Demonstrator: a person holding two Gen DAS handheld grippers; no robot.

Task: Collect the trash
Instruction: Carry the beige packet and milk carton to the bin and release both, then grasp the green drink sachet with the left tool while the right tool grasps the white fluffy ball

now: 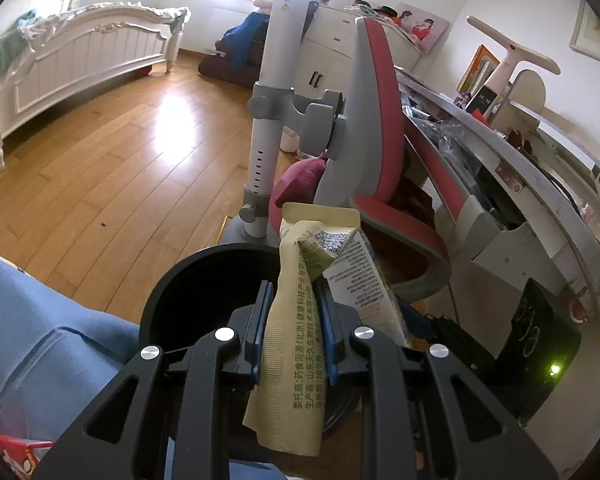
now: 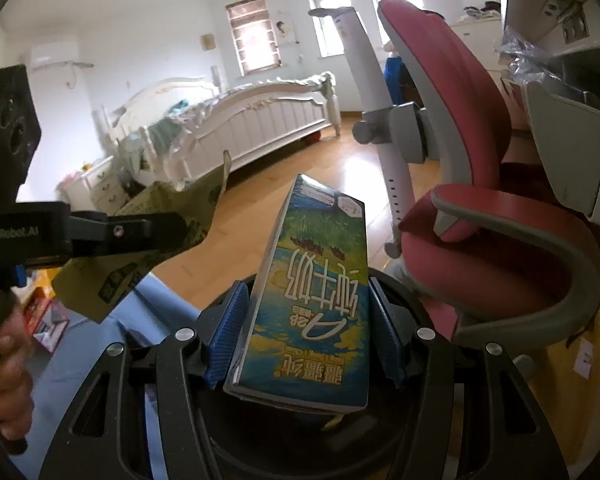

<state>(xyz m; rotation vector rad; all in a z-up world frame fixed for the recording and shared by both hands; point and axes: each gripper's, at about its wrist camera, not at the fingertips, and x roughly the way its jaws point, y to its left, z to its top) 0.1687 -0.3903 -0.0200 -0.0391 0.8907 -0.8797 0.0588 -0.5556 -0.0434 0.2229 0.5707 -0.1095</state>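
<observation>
Your left gripper (image 2: 168, 228) body reads "GenRobot.AI", your milk carton (image 2: 312, 292) shows upside-down "纯牛奶", your beige packet (image 1: 296, 320) bears green Chinese print with "(北京)" and a QR code (image 1: 330, 240).

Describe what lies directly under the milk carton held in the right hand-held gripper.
A round black bin sits under the milk carton; the carton and right hand-held gripper hide its inside.

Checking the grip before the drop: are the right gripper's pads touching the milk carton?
Touching. The right wrist view shows both blue pads pressed against the milk carton's sides, with no gap visible.
</observation>
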